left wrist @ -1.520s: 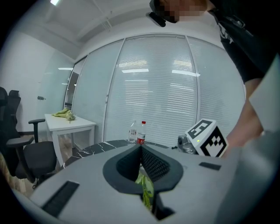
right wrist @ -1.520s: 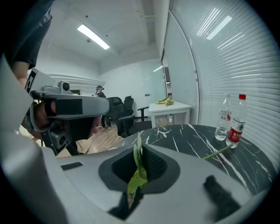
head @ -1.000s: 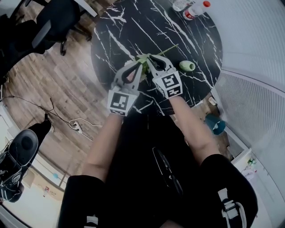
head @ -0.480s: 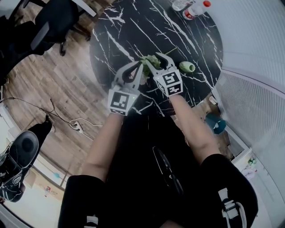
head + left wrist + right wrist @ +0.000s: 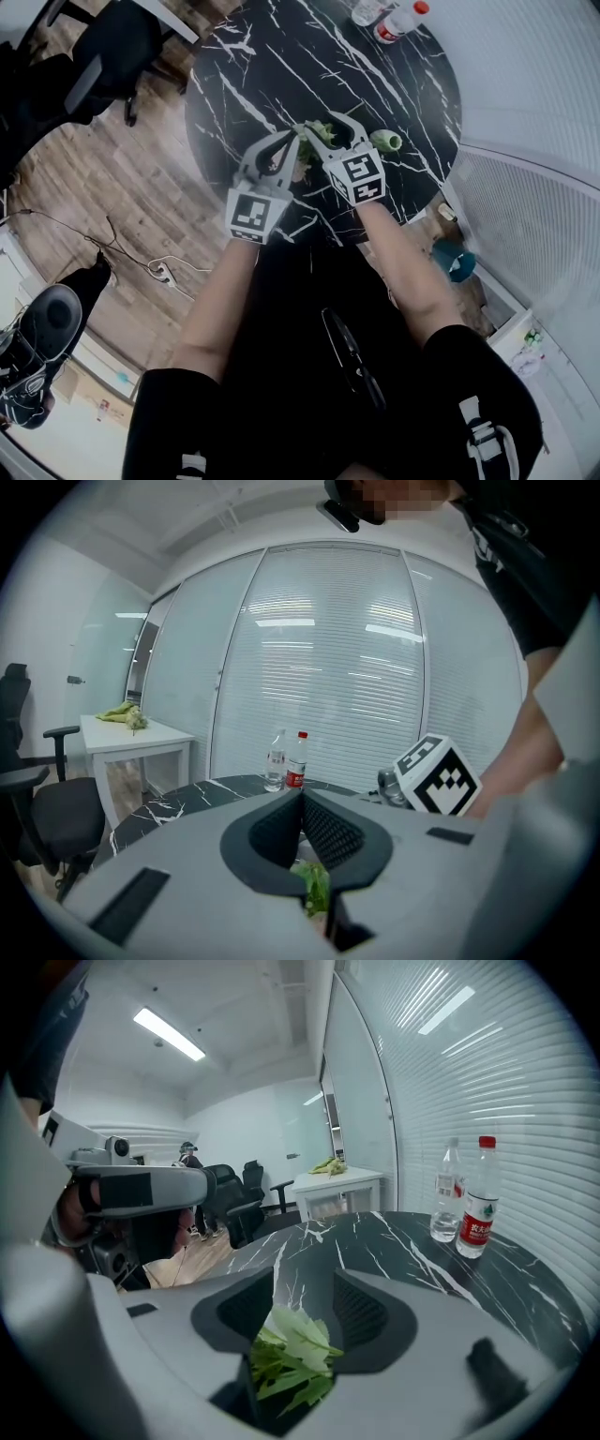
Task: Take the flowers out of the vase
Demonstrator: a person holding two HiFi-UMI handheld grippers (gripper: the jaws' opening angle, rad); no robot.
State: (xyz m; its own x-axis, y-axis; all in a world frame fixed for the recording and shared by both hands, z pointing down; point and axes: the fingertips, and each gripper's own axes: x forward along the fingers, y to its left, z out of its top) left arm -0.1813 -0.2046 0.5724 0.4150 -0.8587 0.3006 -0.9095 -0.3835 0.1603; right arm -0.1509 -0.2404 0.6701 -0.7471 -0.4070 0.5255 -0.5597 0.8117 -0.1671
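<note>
Btwn right gripper (image 5: pixel 302 1309) jaws, flowers' (image 5: pixel 292 1352) stems prob. hidden.

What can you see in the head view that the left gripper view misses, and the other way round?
Only the head view shows the white cable on the wooden floor, the teal object beside the table, and the person's lap. Only the left gripper view shows the green bundle lying on top of a white side table. Both show the black marble table, the two bottles at its far edge, and the green leaves.
</note>
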